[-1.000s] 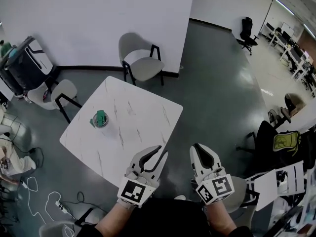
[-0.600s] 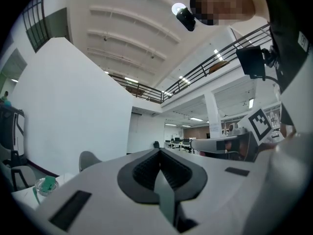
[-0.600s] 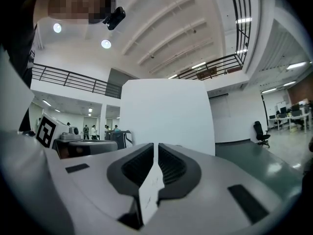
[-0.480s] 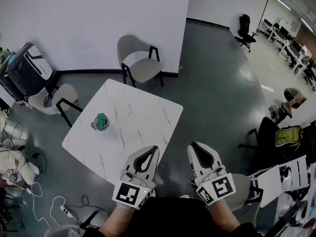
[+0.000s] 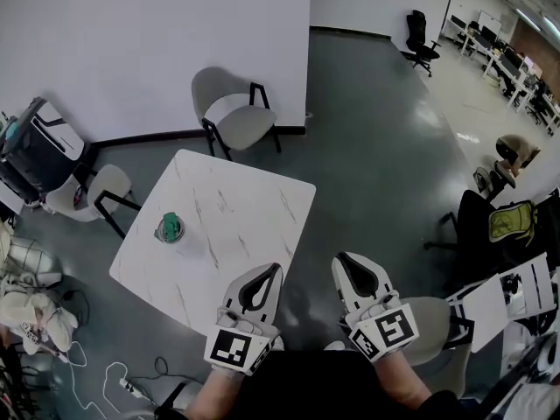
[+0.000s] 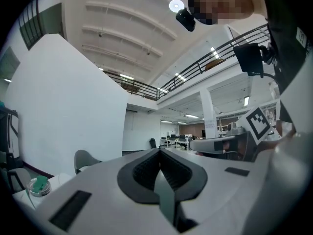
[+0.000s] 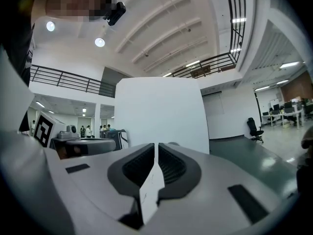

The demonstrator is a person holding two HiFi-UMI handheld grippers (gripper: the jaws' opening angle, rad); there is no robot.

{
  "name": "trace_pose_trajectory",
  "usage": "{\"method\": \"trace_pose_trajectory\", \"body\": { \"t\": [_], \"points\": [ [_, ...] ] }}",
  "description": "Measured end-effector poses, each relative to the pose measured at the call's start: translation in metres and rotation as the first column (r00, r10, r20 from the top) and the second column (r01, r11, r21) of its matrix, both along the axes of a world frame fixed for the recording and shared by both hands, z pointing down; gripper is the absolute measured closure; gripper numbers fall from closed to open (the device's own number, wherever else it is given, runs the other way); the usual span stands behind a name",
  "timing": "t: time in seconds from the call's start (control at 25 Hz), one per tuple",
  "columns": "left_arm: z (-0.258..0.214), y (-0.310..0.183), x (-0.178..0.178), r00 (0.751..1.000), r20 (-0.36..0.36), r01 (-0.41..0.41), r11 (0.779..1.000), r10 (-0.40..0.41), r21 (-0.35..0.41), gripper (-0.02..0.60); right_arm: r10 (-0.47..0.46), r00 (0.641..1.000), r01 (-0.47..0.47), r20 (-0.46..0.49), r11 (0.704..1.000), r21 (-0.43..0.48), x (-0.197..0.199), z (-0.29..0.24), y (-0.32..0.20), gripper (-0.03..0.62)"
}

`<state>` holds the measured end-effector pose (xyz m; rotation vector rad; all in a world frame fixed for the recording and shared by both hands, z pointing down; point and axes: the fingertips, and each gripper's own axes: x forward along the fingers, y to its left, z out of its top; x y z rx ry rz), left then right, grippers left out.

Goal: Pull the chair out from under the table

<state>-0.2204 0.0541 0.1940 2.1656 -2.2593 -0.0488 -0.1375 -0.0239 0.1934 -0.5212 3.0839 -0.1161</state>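
A white marble table (image 5: pixel 236 226) stands in the middle of the head view with a green-lidded cup (image 5: pixel 169 227) on it. One grey chair (image 5: pixel 229 108) stands off its far corner, a second (image 5: pixel 94 188) at its left side, and a third (image 5: pixel 430 329) is low at the right, beside my right hand. My left gripper (image 5: pixel 271 271) is shut and holds nothing, hovering over the table's near edge. My right gripper (image 5: pixel 344 262) is shut and holds nothing, over the floor right of the table. The left gripper (image 6: pixel 159 156) and the right gripper (image 7: pixel 156 151) show shut jaws in their own views.
A black wheeled case (image 5: pixel 39 143) stands by the wall at left, with bags and cables (image 5: pixel 35 304) on the floor below it. At right are a dark chair with a green backpack (image 5: pixel 509 221) and loose papers (image 5: pixel 516 294). An office chair (image 5: pixel 420 35) stands far back.
The left gripper's jaws have closed from open to shut. The head view has shifted, so the table and chairs sit a little further left.
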Motion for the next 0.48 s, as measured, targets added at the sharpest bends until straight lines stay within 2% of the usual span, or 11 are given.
{"method": "trace_pose_trajectory", "body": {
  "t": [0.48],
  "points": [
    [0.01, -0.03, 0.014, 0.998, -0.005, -0.058, 0.998, 0.058, -0.03, 0.575, 0.064, 0.998, -0.065, -0.018, 0.997, -0.03, 0.026, 0.013, -0.029, 0.566]
  ]
}}
